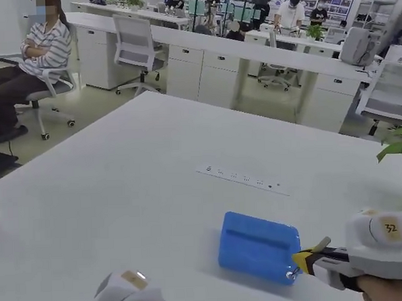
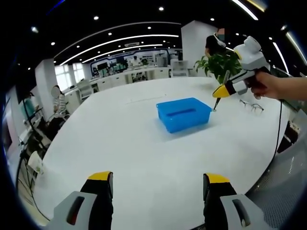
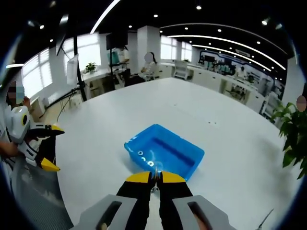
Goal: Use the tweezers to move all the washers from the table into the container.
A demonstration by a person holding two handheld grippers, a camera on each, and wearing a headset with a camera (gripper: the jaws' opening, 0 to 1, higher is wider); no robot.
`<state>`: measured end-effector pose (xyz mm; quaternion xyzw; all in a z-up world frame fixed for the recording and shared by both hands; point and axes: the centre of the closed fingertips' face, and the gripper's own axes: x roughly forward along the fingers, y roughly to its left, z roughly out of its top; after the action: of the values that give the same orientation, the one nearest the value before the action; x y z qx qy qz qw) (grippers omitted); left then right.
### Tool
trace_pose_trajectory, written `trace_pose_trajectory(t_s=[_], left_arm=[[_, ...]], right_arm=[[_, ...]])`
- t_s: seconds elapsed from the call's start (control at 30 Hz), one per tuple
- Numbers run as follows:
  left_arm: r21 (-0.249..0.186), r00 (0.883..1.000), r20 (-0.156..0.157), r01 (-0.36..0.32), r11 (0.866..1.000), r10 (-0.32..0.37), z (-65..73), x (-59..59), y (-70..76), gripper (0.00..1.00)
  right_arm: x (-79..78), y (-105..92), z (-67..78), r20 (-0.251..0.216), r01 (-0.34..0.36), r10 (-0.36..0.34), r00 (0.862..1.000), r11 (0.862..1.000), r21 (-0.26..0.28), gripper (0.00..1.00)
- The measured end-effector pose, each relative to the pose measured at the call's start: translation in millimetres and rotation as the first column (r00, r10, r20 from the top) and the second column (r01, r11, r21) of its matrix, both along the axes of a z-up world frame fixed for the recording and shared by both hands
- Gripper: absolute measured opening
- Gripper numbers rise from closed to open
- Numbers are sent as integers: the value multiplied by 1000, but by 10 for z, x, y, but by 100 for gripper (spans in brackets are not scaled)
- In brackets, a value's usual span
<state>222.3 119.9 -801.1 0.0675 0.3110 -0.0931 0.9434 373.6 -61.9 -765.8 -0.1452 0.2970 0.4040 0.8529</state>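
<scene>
– What's on the white table (image 1: 123, 193)?
– A blue container (image 3: 178, 152), washers (image 3: 140, 153) inside. My right gripper (image 3: 156, 176) is clenched on the tweezers (image 2: 216, 103) at its rim; my left gripper (image 2: 158, 177) is spread, empty

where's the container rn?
Head view, lower right of the table: the container sits just left of the right gripper, whose tweezers tip is at its near-right corner.

Blue container (image 1: 259, 247) glowing on the white bench (image 1: 123, 186), left tongs (image 2: 158, 176) and right tongs (image 3: 156, 175) showing yellow tips over black, tweezers (image 1: 294, 273) glinting silvery, plant (image 1: 399, 147) flashing green, seated person (image 1: 47, 47) wearing grey-and-white stripes.
</scene>
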Motion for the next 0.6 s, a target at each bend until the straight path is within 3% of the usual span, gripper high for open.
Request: trace_pose_trajectory(t_s=[0.33, 0.6], left_arm=[[9, 1000, -21, -7, 1000, 7, -41, -13, 19, 78], [26, 1000, -31, -2, 1000, 3, -75, -17, 19, 78]], right_arm=[[253, 70, -52, 7, 22, -22, 1000, 1000, -3, 2], [428, 52, -223, -19, 57, -57, 998, 998, -7, 2]])
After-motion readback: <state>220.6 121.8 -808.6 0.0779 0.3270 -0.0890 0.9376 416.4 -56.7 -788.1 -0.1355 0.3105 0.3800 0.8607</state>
